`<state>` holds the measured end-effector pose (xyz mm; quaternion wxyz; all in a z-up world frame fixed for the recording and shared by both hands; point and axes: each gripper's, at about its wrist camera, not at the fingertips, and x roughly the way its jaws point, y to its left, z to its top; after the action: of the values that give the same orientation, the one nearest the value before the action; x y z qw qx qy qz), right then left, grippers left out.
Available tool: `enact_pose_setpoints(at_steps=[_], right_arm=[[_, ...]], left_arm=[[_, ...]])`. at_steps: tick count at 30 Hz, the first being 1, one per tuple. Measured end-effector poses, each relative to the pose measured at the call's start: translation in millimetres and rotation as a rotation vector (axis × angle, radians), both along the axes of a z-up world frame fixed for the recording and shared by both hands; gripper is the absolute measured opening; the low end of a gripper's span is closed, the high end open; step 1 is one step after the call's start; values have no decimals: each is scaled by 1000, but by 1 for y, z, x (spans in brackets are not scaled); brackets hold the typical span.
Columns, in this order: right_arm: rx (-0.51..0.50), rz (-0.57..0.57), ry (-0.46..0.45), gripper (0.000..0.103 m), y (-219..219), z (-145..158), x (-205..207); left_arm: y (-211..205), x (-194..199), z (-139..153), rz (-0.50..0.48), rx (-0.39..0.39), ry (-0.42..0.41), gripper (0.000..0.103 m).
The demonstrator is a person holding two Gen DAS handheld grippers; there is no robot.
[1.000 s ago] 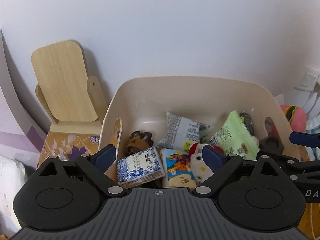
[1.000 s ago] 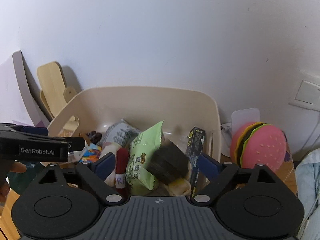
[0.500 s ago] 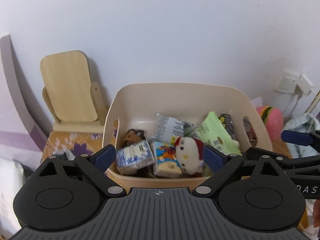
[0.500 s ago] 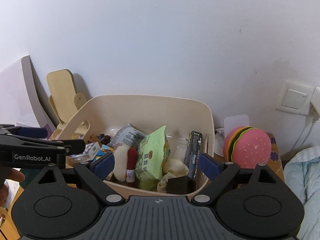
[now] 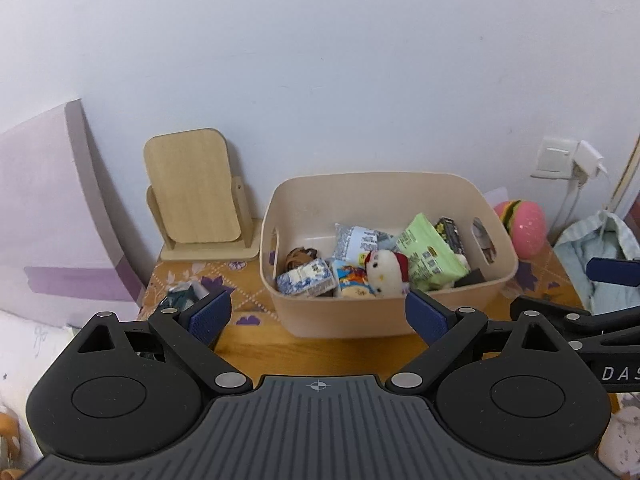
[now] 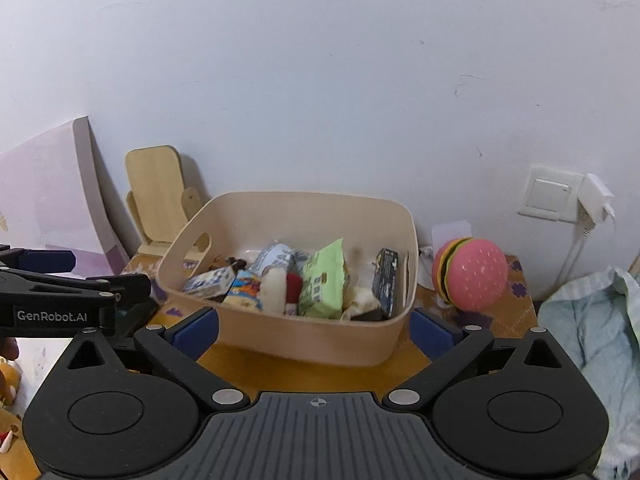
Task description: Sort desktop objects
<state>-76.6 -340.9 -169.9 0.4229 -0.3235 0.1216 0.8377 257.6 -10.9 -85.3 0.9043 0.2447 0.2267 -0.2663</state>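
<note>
Holding both grippers, left (image 5: 318, 314) and right (image 6: 314, 326), fingers wide and empty, we risk nudging the crowded bin (image 5: 384, 320) off the counter (image 5: 320, 354)

Home setting, likely bedroom corner. Small wooden table (image 5: 320, 354) with floral-patterned top pushed against plain white wall (image 5: 320, 60). Wall switch plate (image 6: 550, 194) with white charger (image 6: 596, 198) plugged in beside it, cable hanging down. Light blue fabric (image 6: 592, 320), bedding or clothing, bunched at right edge. Beige plastic bin (image 5: 384, 320) holds snack packets, small cartons, plush toy (image 5: 386, 270). Pink burger-shaped toy (image 6: 472, 278) sits beside bin. Wooden tilting mirror stand (image 5: 192, 192) turned toward wall. Lilac board (image 5: 48, 200) leans at left.
</note>
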Motion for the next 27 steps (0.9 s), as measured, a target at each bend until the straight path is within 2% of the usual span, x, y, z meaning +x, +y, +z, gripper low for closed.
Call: enact_pose_setpoints(at_steps=[15,27], right_arm=[[26,-22,2,103,-119,43,24],[46,-48,2,103,-209,63,45]], left_arm=[[90,-95,37,-83,-12,-34,96],[158,-162,59,-67,-40,-49,96]])
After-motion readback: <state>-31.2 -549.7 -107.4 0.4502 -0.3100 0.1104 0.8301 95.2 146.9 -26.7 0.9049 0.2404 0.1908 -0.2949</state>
